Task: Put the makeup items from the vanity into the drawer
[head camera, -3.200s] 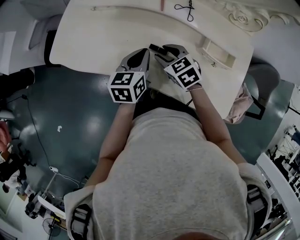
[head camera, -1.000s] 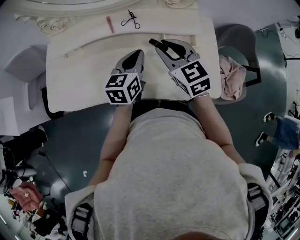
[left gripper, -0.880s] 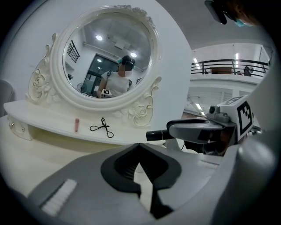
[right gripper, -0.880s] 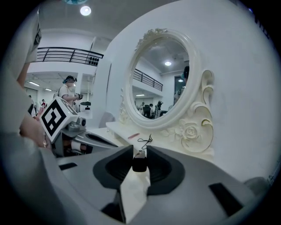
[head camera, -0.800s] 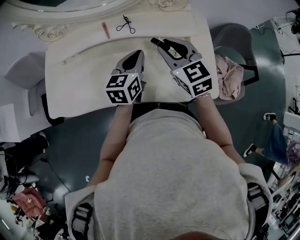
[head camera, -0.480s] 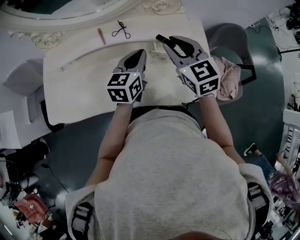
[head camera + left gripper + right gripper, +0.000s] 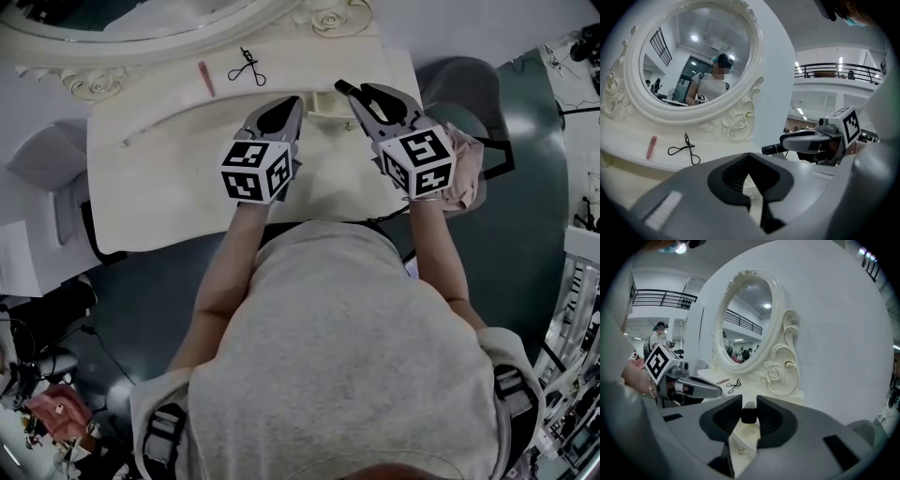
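On the cream vanity top (image 7: 169, 178) lie a pink stick (image 7: 204, 78) and a black eyelash curler (image 7: 246, 67), both near the mirror's base. My right gripper (image 7: 349, 91) is shut on a small black cylinder (image 7: 340, 85), which also shows between its pads in the right gripper view (image 7: 749, 415). It hangs over a small cream drawer (image 7: 322, 101) whose front knob (image 7: 740, 452) shows below the jaws. My left gripper (image 7: 289, 101) hovers just left of the drawer with its tips together and nothing in them.
An oval mirror in an ornate white frame (image 7: 740, 119) stands at the back of the vanity. A chair with pink cloth (image 7: 466, 178) is off the table's right end. A grey seat (image 7: 52, 159) stands at the left end.
My right gripper has carried the black cylinder rightward, away from the curler and the left gripper. The left gripper has edged forward slightly. The head view has swung round.
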A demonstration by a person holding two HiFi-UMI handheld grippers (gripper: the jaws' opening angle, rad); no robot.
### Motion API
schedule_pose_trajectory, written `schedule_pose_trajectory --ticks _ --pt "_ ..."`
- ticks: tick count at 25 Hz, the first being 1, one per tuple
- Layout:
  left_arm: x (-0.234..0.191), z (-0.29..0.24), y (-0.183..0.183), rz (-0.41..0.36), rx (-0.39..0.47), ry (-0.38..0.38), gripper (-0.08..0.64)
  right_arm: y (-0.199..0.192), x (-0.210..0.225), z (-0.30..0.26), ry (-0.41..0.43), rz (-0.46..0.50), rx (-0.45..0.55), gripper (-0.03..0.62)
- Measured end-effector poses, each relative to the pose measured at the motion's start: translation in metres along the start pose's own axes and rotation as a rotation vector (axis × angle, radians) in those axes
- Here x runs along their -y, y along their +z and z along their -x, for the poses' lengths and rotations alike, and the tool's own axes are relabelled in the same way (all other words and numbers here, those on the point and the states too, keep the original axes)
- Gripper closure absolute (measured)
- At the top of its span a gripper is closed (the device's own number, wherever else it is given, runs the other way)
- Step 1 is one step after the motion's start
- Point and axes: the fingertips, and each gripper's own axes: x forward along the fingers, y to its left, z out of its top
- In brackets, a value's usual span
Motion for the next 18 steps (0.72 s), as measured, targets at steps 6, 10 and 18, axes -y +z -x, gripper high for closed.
schedule_pose_trajectory --ticks 6,10,18 --pt "-0.002 -0.009 -0.004 0.000 -0.025 -0.008 0.551 -0.016 0.005 -0.010 0.042 -0.031 -0.044 0.488" --pt "-0.005 -0.013 -0.010 0.009 -0.048 -0.006 0.551 -0.028 0.009 -0.014 0.052 -0.057 -0.075 0.488" --pt "-0.007 -0.023 -0.029 0.031 -0.102 -0.006 0.551 -0.058 0.015 -0.021 0.081 -0.130 -0.152 0.488"
